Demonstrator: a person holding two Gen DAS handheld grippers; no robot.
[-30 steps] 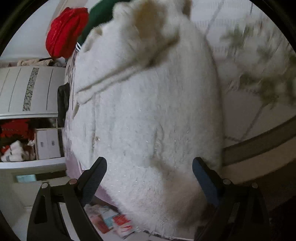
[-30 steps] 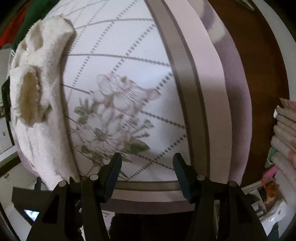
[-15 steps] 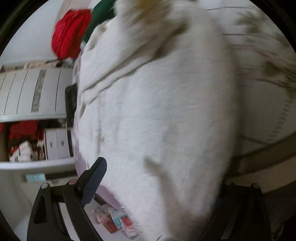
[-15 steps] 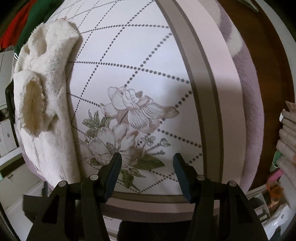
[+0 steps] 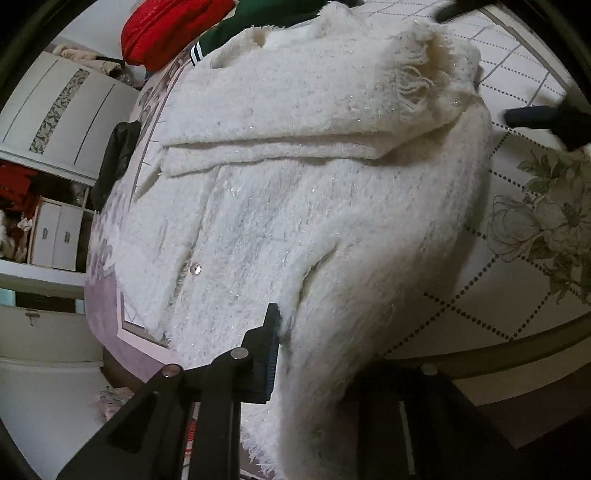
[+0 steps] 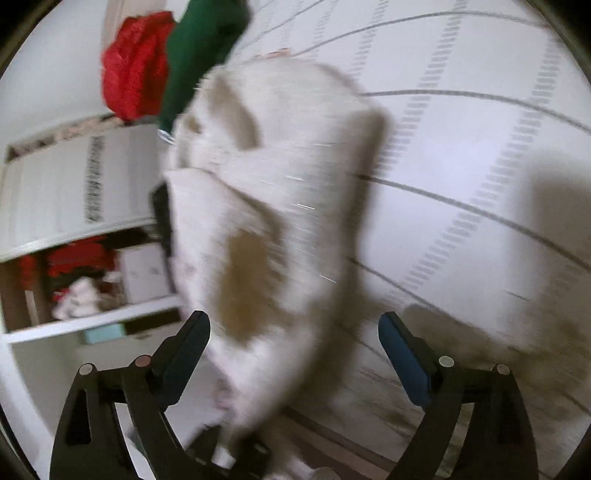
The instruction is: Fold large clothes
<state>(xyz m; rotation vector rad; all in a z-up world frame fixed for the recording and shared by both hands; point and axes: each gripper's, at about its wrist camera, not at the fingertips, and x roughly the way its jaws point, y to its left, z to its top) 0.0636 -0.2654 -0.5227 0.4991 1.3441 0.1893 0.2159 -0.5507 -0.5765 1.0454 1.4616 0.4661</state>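
A white fluffy sweater (image 5: 314,184) lies on the bedspread (image 5: 535,325), with one sleeve folded across its chest. My left gripper (image 5: 314,343) is at the near hem. Its jaws are closing, a fold of the hem is pinched between them, and the cloth covers the right finger. My right gripper (image 6: 293,321) is opening and its jaws stand wide. The blurred sweater (image 6: 280,192) lies ahead of it and between its fingers, with neither pad touching it. In the left wrist view the right gripper's fingers (image 5: 532,116) show by the sweater's far cuff.
A red garment (image 5: 166,29) and a green one (image 5: 266,14) lie at the far end of the bed. A black object (image 5: 114,162) hangs at the bed's left edge. Beyond it stand a white wardrobe (image 5: 55,103) and shelves with boxes (image 5: 55,236).
The left jaws have closed on the sweater's hem. The right gripper has swung left from the flowered bedspread to the sweater, and its jaws have spread wide.
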